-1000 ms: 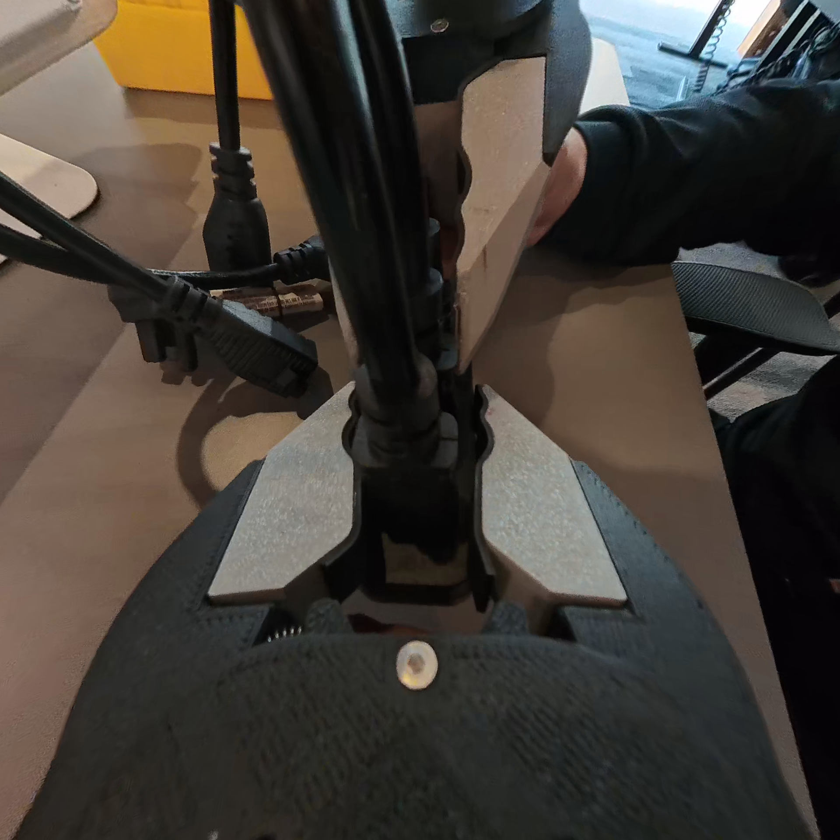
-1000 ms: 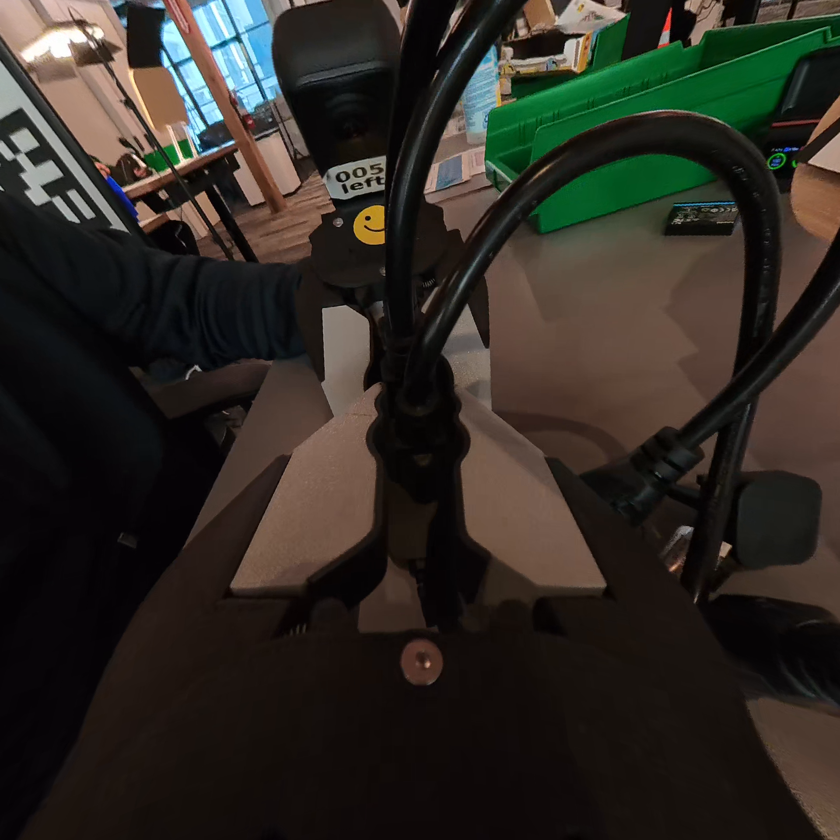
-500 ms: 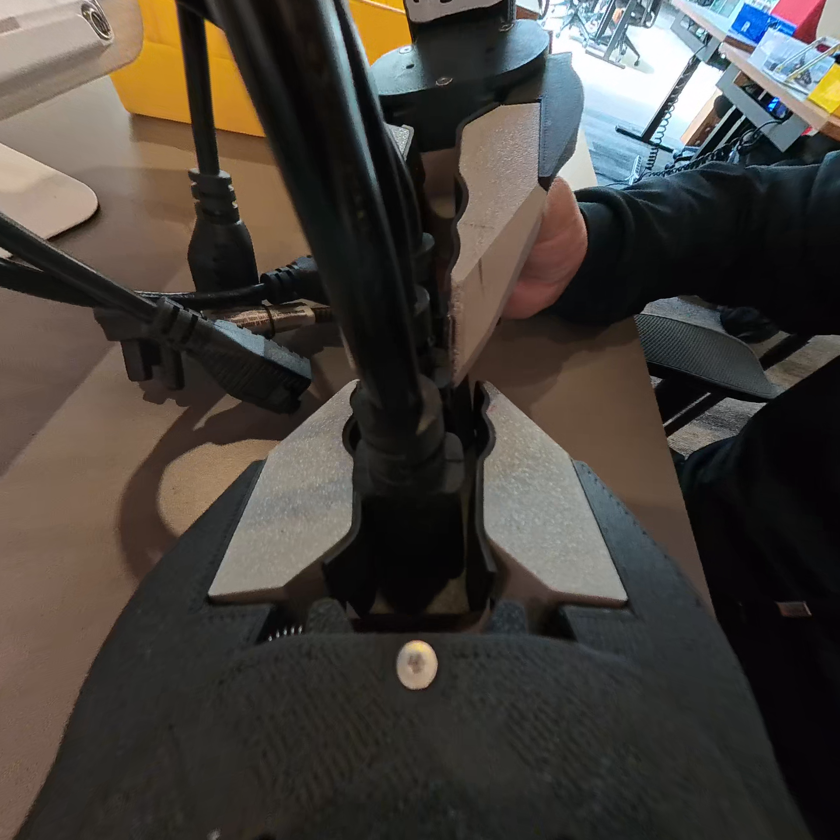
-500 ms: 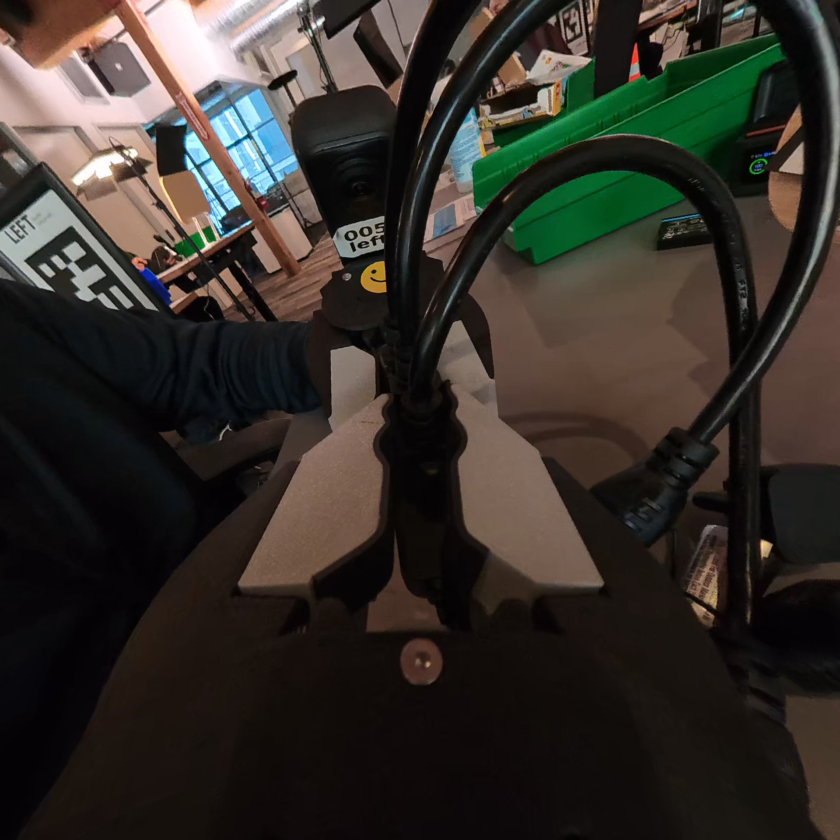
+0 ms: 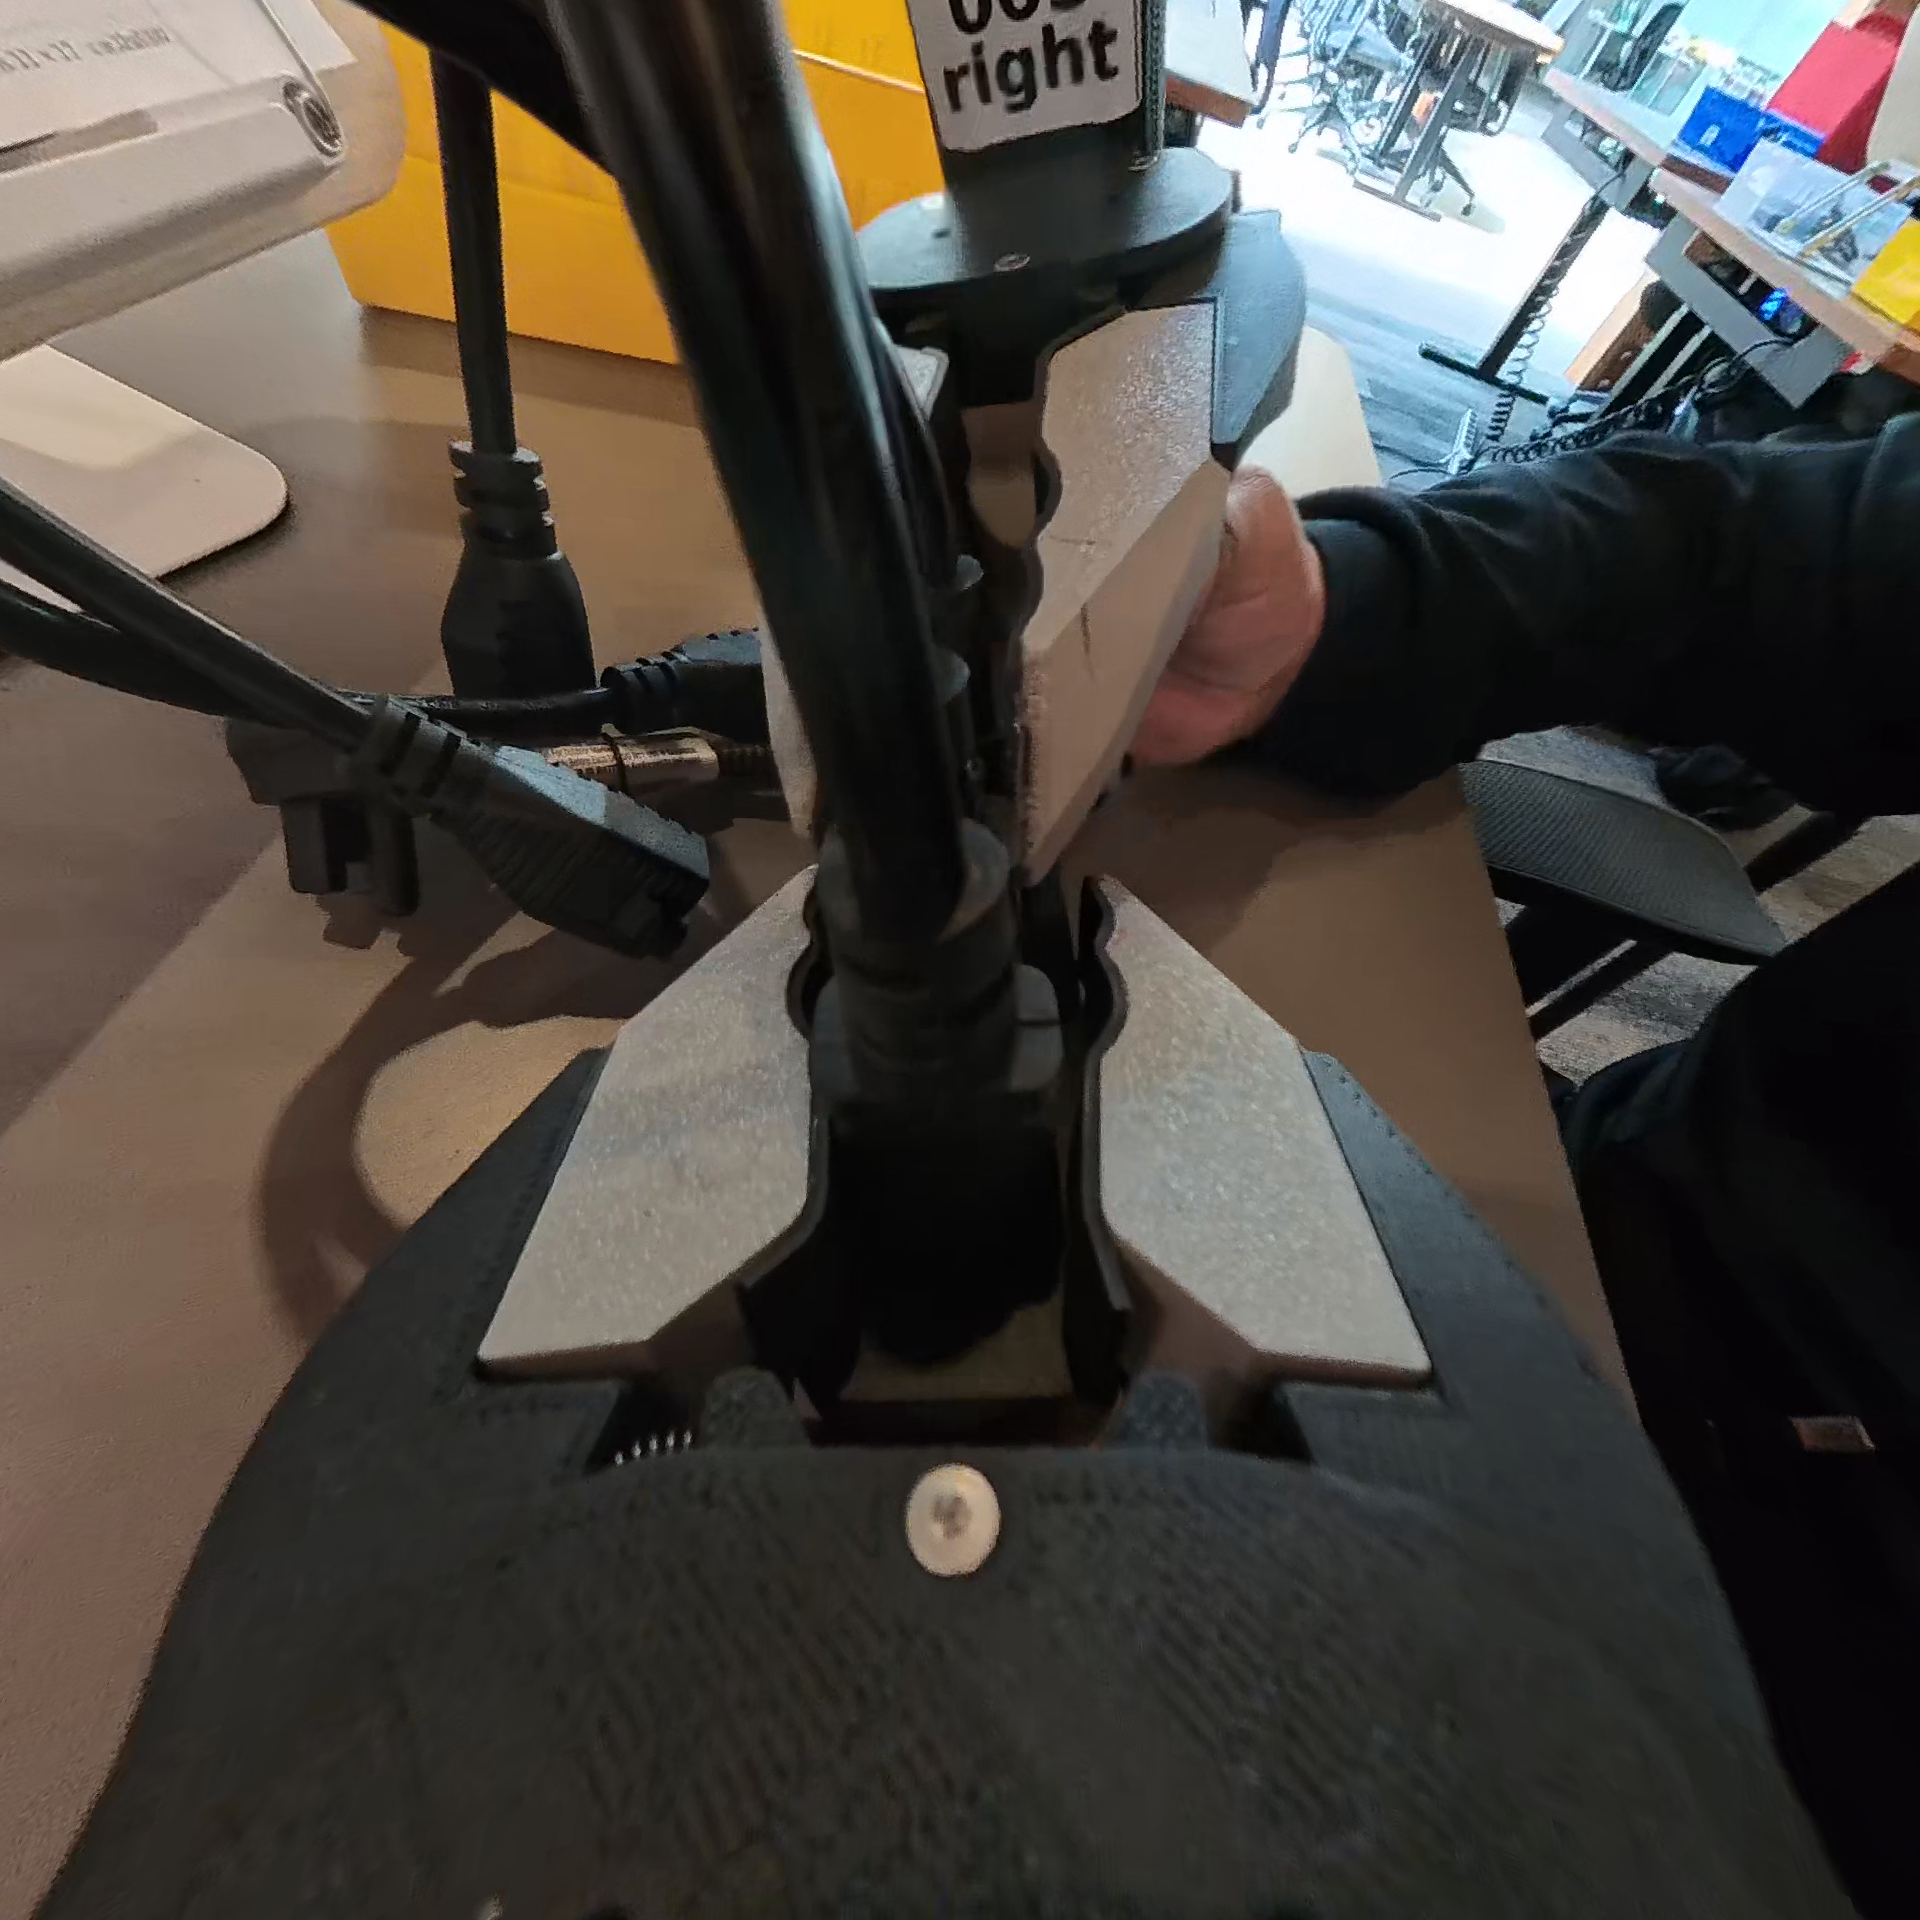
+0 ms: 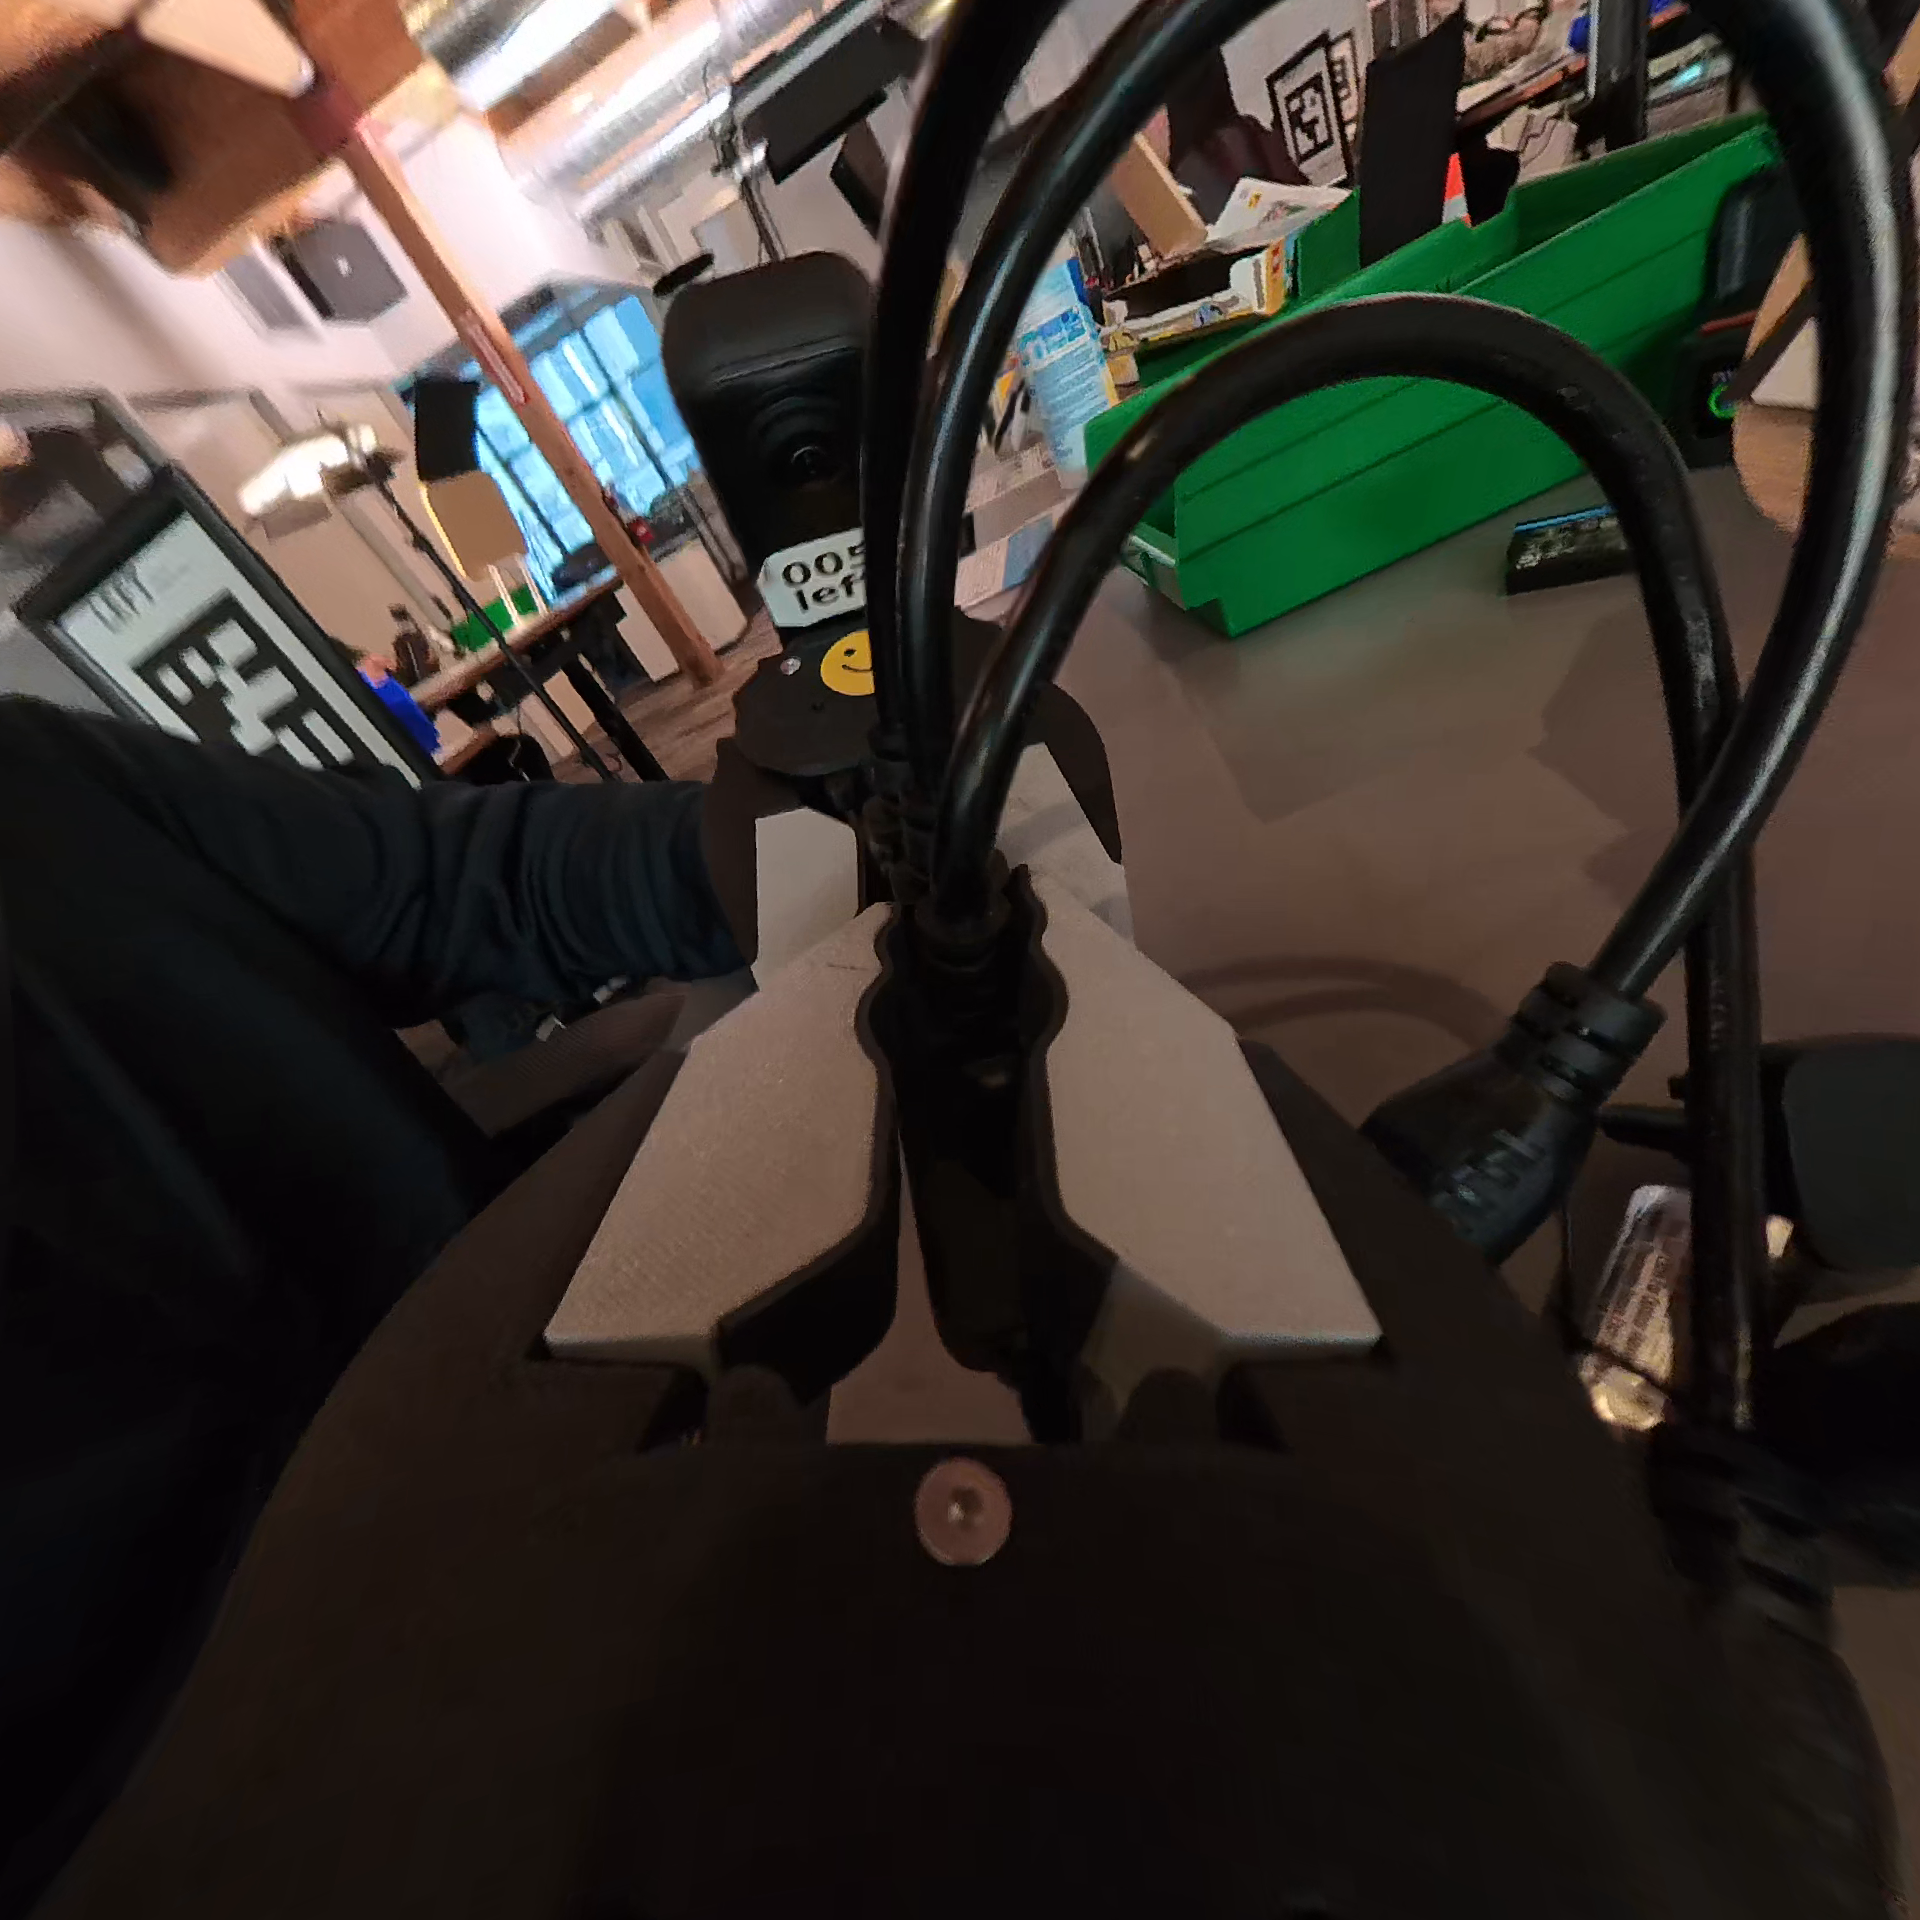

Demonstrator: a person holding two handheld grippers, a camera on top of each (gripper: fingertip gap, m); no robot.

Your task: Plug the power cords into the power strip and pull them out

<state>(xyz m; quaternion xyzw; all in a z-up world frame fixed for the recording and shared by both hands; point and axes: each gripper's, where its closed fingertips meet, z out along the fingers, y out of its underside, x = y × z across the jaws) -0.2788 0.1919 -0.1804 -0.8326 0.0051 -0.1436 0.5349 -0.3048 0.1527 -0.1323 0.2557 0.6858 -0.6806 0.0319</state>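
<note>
Both claws were closed on black plugs: left claw (image 5: 951, 935), right claw (image 6: 961, 940). You needed to pull straight toward twelve o'clock, off the surface (image 5: 1299, 935).

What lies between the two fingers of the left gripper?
In the left wrist view, a black plug with its black cord fills the space between the left gripper's fingers.

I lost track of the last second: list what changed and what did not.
The right hand-held gripper narrowed its fingers onto the black plug. Both views tilted upward, showing more of the room. The left hand-held gripper kept its black plug; the loose cords lay unmoved.
</note>
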